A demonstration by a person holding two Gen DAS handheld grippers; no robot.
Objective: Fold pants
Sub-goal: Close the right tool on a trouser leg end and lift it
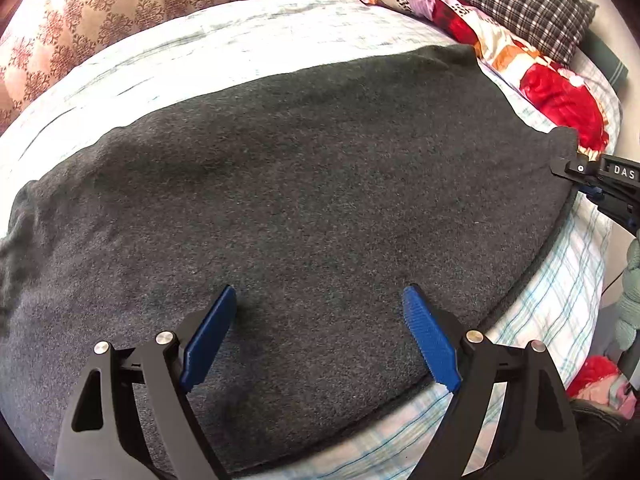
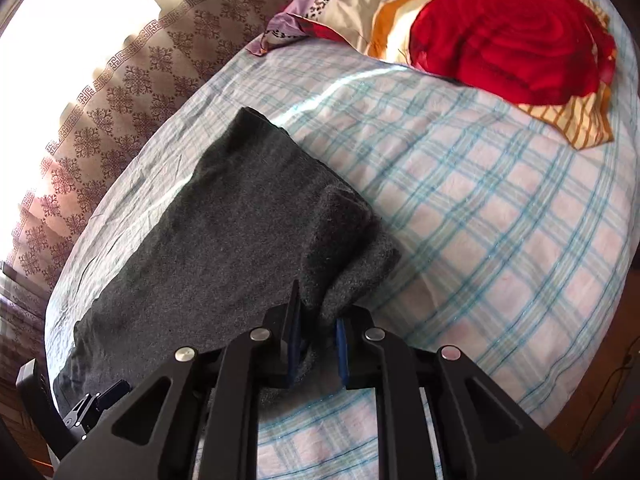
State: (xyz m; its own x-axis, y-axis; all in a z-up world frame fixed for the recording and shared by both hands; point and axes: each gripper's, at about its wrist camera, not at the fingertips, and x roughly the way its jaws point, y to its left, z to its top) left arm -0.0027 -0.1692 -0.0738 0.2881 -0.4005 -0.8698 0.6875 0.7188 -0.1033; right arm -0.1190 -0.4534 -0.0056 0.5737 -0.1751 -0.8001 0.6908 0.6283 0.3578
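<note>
One pair of dark grey pants (image 1: 304, 200) lies spread flat across the bed sheet (image 1: 560, 300), a pale blue-and-pink check. Two grippers in use.

Left wrist view, left to right: patterned curtain (image 1: 80, 12) behind the bed; left gripper (image 1: 318, 300) over the near part of the pants, its two blue pads (image 1: 208, 340) spread wide, nothing between them; one red floral pillow (image 1: 552, 84); one black-and-white checked pillow (image 1: 520, 4). At the far right edge the right gripper's body shows, lettered "DAS" (rest cut off).

Right wrist view: right gripper (image 2: 318, 320) has its fingers pressed onto a bunched corner of the pants, lifted slightly off the sheet. The rest of the garment trails away to the left on the bed.
</note>
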